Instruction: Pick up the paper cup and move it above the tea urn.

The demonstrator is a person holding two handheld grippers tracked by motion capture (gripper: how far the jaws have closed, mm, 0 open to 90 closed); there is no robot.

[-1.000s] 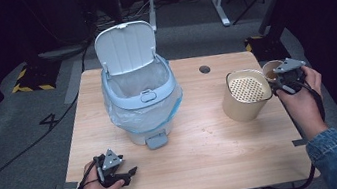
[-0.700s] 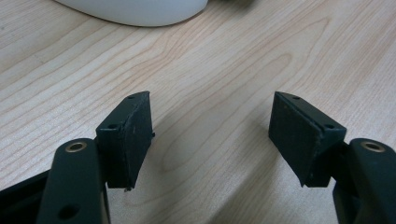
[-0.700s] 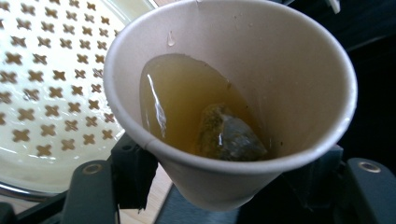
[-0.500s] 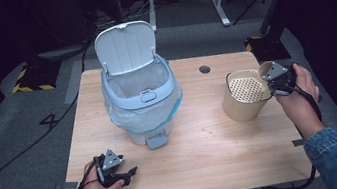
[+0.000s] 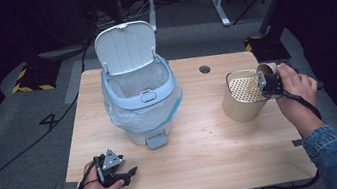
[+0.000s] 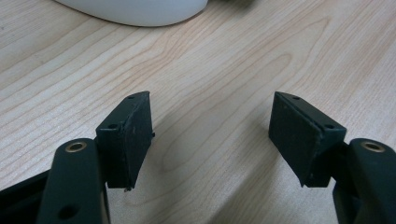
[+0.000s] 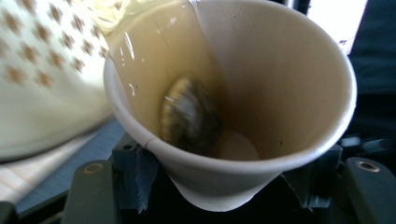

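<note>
At the right side of the wooden table [image 5: 206, 159], a person's right gripper [image 5: 270, 83] pinches a paper cup [image 7: 243, 93] between its two black jaws and tips it toward a beige canister [image 5: 244, 97] topped with a perforated strainer [image 5: 246, 89]. Seen in the right gripper view, the cup's long axis lies well off upright, its open mouth pointing left toward the strainer, and brownish liquid [image 7: 159, 65] runs along the lower inner wall to the rim. A dark, blurred lump [image 7: 189, 116] sits in the liquid; what it is cannot be made out. The cup's rim is just beside the strainer's dotted surface; whether they touch is not clear. Left of centre stands a pale blue pedal bin [image 5: 141, 103] lined with a clear bag, its lid raised upright. At the near left edge, the left gripper [image 6: 212, 135] rests low over bare wood, its jaws spread apart with nothing between them, well apart from the cup.
</note>
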